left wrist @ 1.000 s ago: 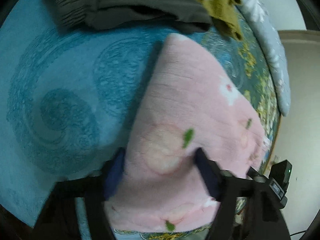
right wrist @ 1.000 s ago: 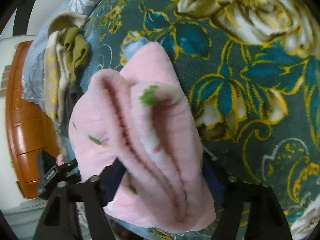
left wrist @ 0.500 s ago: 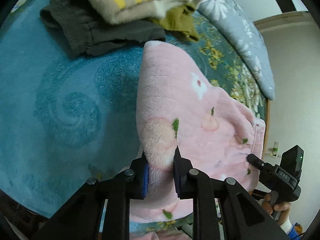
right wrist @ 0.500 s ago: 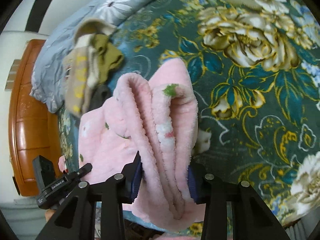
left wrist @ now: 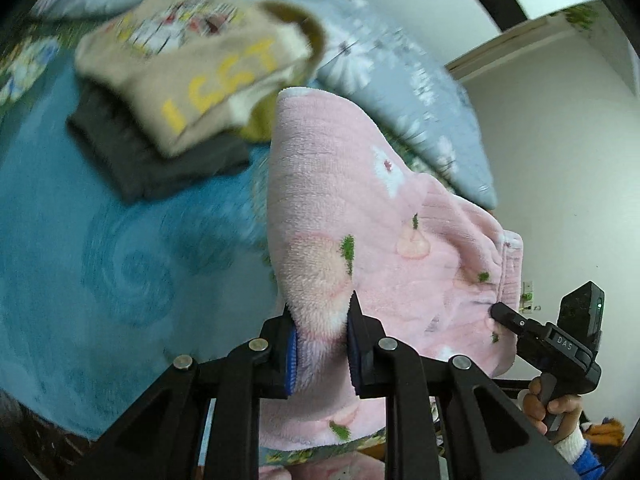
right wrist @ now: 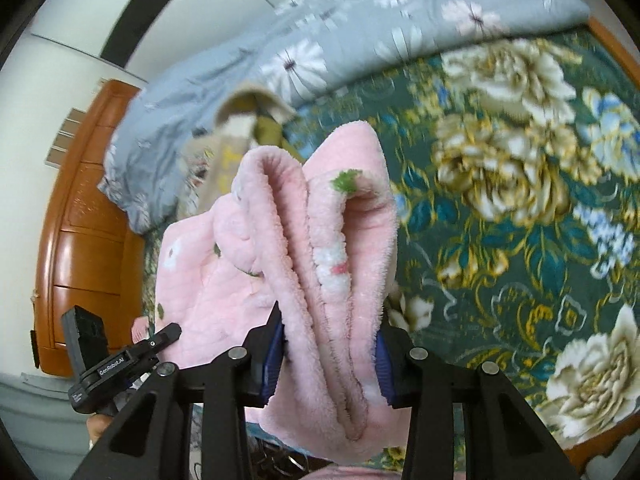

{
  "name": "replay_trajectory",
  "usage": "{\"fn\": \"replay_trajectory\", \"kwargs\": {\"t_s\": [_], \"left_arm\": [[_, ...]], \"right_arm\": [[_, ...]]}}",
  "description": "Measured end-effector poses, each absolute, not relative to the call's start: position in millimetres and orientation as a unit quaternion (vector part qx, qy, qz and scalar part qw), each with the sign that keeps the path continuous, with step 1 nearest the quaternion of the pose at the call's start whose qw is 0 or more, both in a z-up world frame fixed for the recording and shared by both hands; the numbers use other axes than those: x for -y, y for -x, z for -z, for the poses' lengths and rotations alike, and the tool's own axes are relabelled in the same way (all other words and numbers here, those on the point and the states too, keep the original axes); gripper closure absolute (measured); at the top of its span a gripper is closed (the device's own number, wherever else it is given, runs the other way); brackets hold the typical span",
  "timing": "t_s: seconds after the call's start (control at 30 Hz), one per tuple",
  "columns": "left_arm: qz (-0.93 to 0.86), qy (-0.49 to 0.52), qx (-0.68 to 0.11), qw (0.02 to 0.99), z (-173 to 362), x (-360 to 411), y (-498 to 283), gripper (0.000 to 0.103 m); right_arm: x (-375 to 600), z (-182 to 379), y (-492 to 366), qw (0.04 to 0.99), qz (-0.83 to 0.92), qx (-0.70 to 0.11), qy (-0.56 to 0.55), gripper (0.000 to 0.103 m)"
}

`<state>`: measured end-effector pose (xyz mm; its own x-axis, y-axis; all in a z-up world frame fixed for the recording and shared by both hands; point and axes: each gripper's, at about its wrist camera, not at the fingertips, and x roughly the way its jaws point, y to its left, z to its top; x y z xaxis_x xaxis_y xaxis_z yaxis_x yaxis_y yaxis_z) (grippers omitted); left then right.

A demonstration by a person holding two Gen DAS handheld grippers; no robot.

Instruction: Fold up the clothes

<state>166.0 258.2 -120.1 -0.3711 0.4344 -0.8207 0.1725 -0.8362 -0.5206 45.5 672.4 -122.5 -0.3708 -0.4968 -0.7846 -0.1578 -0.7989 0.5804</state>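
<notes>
A fluffy pink garment with peach and green leaf prints hangs folded between both grippers, lifted off the bed. My left gripper is shut on its left corner, the blue pads pinching the fleece. In the right wrist view my right gripper is shut on a thick bunch of several folded layers of the same pink garment. The right gripper also shows at the right of the left wrist view, with a hand on its handle. The left gripper shows at lower left of the right wrist view.
A stack of folded clothes, beige sweater on dark grey garment, lies on the blue swirl blanket. A grey floral pillow lies behind, on a green flowered bedspread. A wooden headboard stands at left.
Both grippers closed onto the pink garment and rose, lifting it off the bed. The bed and the clothes stack now look farther below.
</notes>
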Motion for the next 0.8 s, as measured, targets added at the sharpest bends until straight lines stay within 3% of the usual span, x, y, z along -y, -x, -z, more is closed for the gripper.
{"fn": "replay_trajectory", "kwargs": {"t_s": [0.33,0.8], "left_arm": [[-0.809,0.528,0.221,0.136,73,-351,-127,0.082],[-0.781,0.585,0.181,0.12,128,-578,-90,0.082]], "right_arm": [[-766,75,-48,0.092,0.808,0.323,-0.484,0.061],[-985,160,-45,0.066,0.771,0.38,-0.507,0.061]]}}
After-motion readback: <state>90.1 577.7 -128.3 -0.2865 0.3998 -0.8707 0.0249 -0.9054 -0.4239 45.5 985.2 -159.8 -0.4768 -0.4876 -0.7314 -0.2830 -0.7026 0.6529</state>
